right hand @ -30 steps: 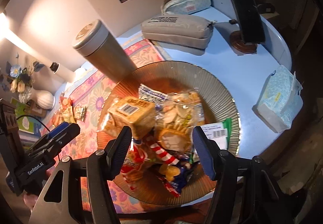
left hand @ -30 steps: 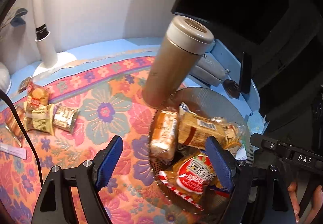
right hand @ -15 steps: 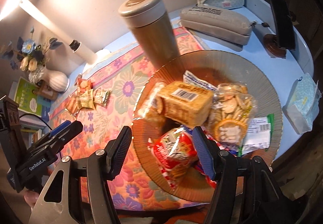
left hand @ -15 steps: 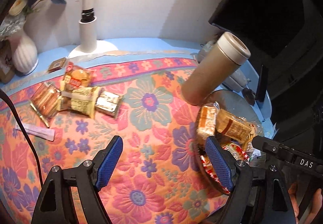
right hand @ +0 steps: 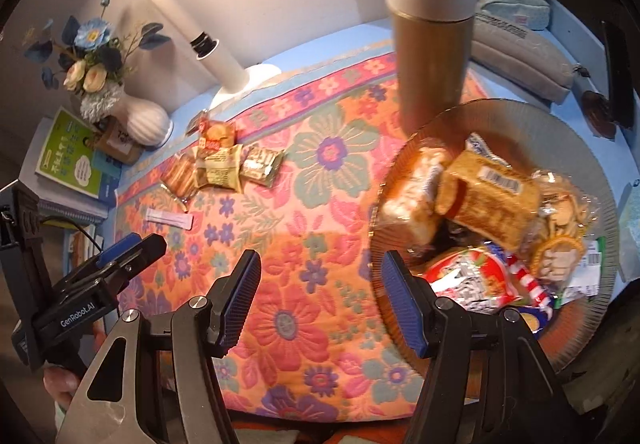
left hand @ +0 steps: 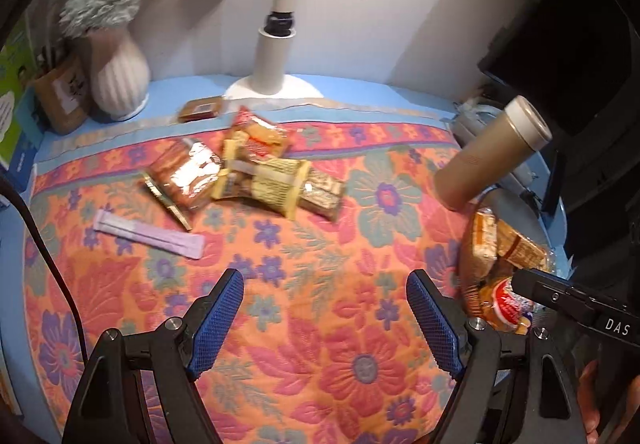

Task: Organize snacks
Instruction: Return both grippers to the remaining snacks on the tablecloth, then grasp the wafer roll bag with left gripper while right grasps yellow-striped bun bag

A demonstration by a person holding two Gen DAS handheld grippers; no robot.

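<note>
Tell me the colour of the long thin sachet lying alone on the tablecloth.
Pale lilac; the sachet shows best in the left wrist view.

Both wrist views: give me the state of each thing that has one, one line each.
Left tool: open, empty, over the cloth.
Right tool: open, empty.
Flask: upright, lid on, beside the plate.
Plate: piled with wrapped snacks.
Loose snack packets: sealed, heaped on the cloth.
Purple stick packet: lying flat, apart from the heap.
</note>
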